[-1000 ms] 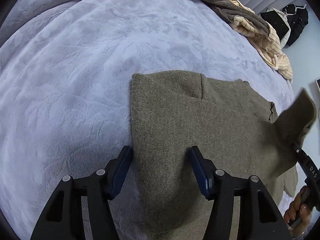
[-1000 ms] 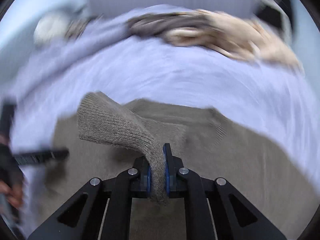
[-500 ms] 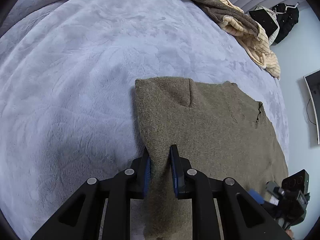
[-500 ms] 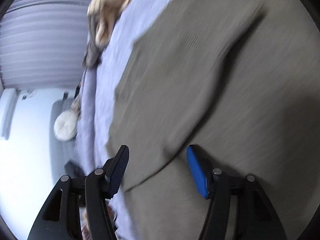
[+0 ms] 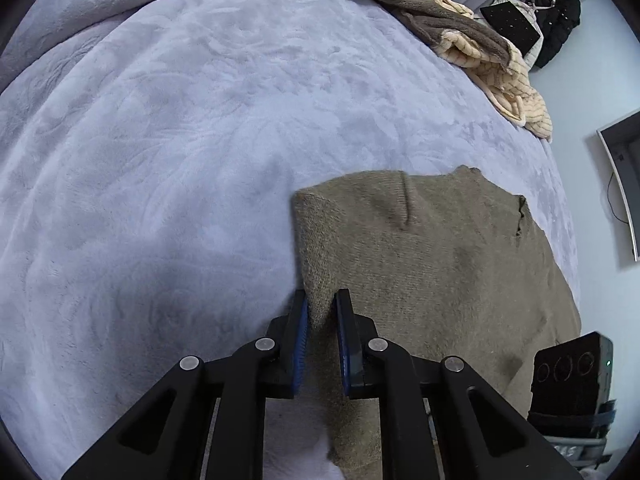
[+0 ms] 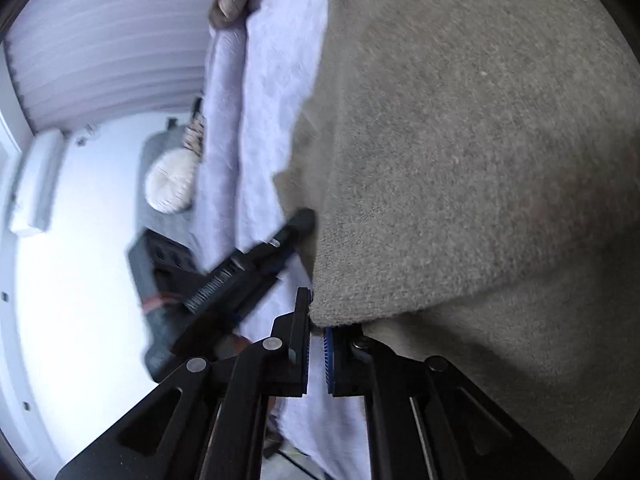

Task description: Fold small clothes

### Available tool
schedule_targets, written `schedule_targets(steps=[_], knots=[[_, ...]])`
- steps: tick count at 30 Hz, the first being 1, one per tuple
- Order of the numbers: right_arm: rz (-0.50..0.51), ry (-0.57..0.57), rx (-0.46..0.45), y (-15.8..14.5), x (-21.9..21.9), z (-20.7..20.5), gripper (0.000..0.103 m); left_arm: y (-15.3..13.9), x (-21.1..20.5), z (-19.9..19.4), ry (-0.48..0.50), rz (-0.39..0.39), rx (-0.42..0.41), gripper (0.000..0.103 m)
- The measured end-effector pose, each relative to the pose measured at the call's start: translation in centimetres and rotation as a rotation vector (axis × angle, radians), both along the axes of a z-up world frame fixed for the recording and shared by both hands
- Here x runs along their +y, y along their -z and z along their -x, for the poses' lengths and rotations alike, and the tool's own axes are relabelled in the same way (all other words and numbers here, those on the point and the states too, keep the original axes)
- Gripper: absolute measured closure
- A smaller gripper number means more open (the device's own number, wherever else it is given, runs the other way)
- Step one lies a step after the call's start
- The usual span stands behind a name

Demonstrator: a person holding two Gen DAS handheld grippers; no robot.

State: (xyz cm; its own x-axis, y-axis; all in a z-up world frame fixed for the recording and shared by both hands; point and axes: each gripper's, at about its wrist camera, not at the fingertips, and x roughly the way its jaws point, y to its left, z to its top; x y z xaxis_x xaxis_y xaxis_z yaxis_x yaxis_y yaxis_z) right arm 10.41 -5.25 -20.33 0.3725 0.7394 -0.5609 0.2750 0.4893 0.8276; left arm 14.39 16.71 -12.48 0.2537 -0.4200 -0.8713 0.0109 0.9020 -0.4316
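Olive-brown knit sweater (image 5: 436,264) lies flat on the pale lavender plush bedspread (image 5: 180,140), sleeves folded in, long axis running straight away from the left gripper (image 5: 322,336).

Left gripper's jaws have just been closing; its fingers (image 5: 301,332) are clamped on the sweater's near-left edge, fabric pinched between the blue pads.

Right gripper (image 6: 316,354) is at the lower corner of the same garment. Its jaws have just snapped closed too, and a sliver of hem sits between the fingers (image 6: 303,344). Looks like a thin bite, hard to tell how secure.

Both hands are on the near hem, and the rest of the sweater lies ahead of the fingers. My read: the next fold goes forward, near hem carried toward the collar end.

A brown and cream blanket heap (image 5: 468,52) is well apart at the far side of the bed.
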Motion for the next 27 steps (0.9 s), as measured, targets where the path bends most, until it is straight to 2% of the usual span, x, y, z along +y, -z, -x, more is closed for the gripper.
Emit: schedule_targets(steps=[1, 3, 4, 5, 6, 7, 8, 10, 12, 15, 16, 17, 18, 21, 24, 27], knots=[[0.044, -0.016, 0.035, 0.8, 0.4, -0.1, 0.095, 0.2, 0.6, 0.1, -0.016, 0.015, 0.007, 0.088], [-0.001, -0.012, 0.044, 1.2, -0.1, 0.6, 0.095, -0.1, 1.2, 0.6, -0.037, 0.016, 0.001, 0.088], [0.018, -0.037, 0.046, 0.6, -0.4, 1.0, 0.086, -0.6, 1.1, 0.9, -0.034, -0.015, -0.013, 0.088], [0.052, -0.074, 0.030, -0.4, -1.0, 1.4, 0.069, -1.0, 1.0, 1.2, -0.030, -0.049, -0.021, 0.088], [0.086, -0.089, 0.001, -1.4, -1.8, 2.0, 0.060, -1.4, 0.9, 1.5, -0.028, -0.079, -0.029, 0.088], [0.137, -0.075, -0.033, -2.8, -3.1, 2.3, 0.046, -1.8, 0.6, 1.8, -0.025, -0.100, -0.035, 0.088], [0.204, -0.035, -0.061, -3.9, -5.0, 2.8, 0.043, -2.3, 0.3, 2.1, -0.020, -0.111, -0.042, 0.088], [0.318, 0.102, -0.073, -5.5, -9.9, 3.1, 0.043, -3.2, -0.7, 2.7, -0.009, -0.110, -0.065, 0.088], [0.363, 0.251, -0.032, -5.6, -14.9, 3.5, 0.043, -3.9, -2.0, 3.1, 0.006, -0.112, -0.085, 0.088], [0.282, 0.405, 0.023, -4.7, -20.6, 3.2, 0.045, -4.4, -4.6, 3.3, 0.032, -0.116, -0.103, 0.088], [0.259, 0.437, 0.027, -4.4, -21.8, 2.9, 0.056, -4.4, -5.5, 3.3, 0.042, -0.120, -0.104, 0.088], [0.258, 0.453, 0.036, -4.4, -22.5, 2.5, 0.087, -4.0, -6.3, 3.4, 0.055, -0.139, -0.098, 0.088], [0.278, 0.459, 0.043, -4.4, -22.8, 2.1, 0.096, -3.6, -6.9, 3.4, 0.061, -0.157, -0.087, 0.088], [0.374, 0.432, 0.043, -4.0, -22.7, 2.6, 0.096, -1.6, -8.0, 3.8, 0.068, -0.208, -0.047, 0.088], [0.338, 0.425, 0.051, -3.2, -23.3, 3.8, 0.096, -1.6, -8.7, 4.2, 0.086, -0.259, -0.069, 0.088], [0.377, 0.366, 0.042, -4.1, -23.1, 4.9, 0.093, -2.2, -9.6, 4.4, 0.112, -0.319, -0.071, 0.088]])
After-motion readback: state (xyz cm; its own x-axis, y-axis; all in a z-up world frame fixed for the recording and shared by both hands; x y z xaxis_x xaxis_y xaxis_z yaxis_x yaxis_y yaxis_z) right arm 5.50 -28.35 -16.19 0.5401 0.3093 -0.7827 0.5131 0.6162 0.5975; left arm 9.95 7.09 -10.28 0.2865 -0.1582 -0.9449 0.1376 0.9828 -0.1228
